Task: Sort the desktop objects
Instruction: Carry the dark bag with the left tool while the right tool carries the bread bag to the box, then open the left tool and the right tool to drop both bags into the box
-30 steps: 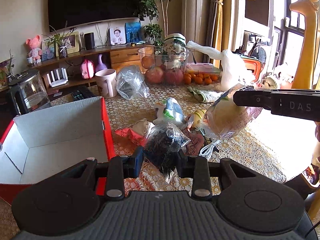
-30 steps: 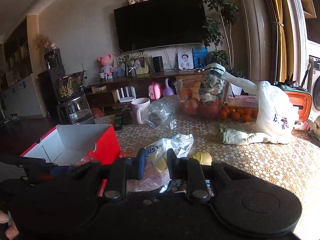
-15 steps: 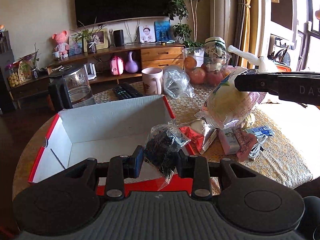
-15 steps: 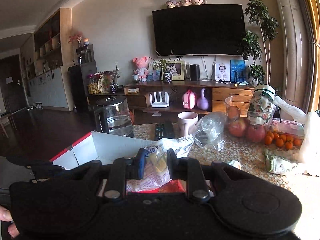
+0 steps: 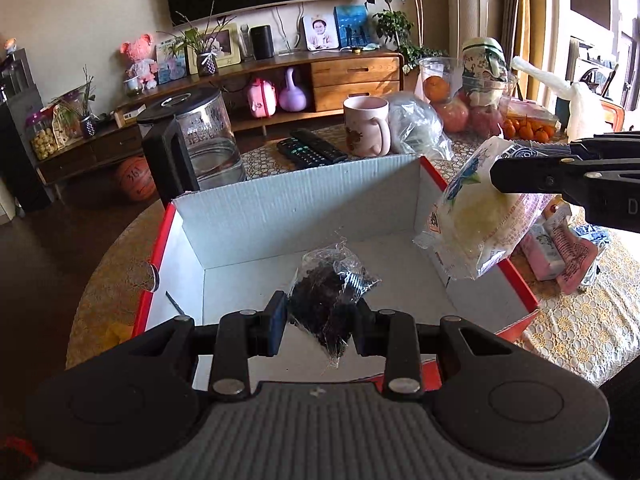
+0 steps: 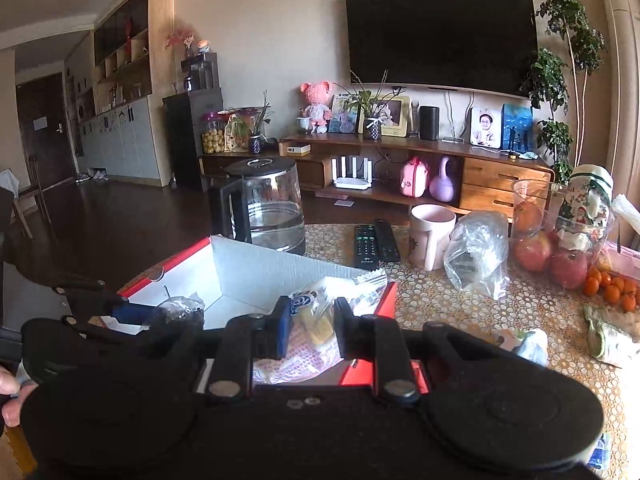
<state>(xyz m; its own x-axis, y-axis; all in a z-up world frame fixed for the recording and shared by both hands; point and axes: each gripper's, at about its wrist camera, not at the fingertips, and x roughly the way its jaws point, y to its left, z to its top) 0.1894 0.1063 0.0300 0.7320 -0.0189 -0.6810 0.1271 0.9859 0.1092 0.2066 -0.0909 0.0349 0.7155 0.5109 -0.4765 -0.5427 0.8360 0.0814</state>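
Two packets hang over the red-sided cardboard box (image 5: 312, 200) in the left wrist view. The left hand-held gripper (image 5: 320, 320) is clamped on a small clear packet of dark dried bits (image 5: 332, 292), crinkled and glinting, its lower tip dangling below the fingers above the white box floor. At the right edge the right hand-held gripper (image 5: 560, 176) comes in side-on, pinching the top of a clear bread bag (image 5: 484, 224) with a pale yellow bun inside, blue print near the top and pink print lower down; the bag hangs over the box's right wall. Its fingertips are lost behind the bag, so the grip itself is hard to see here. Pink sachets (image 5: 560, 252) lie on the lace-patterned tabletop (image 5: 580, 332) just right of the box, partly cut off behind the gripper. Behind the box stand a glass kettle (image 5: 200, 144), a pink mug (image 5: 366, 126) and a remote control (image 5: 312, 152).

From the right wrist view, the right hand-held gripper (image 6: 308, 328) is closed on the bread bag (image 6: 316, 320), whose lower half is hidden behind the gripper body. The box (image 6: 264, 272) lies beneath, its near side hidden. At left the left hand-held gripper (image 6: 132, 312) shows dimly in shadow with the dark packet (image 6: 180, 312); its contents cannot be made out. A fingertip or two (image 6: 10, 396) of the person shows at the far left edge.
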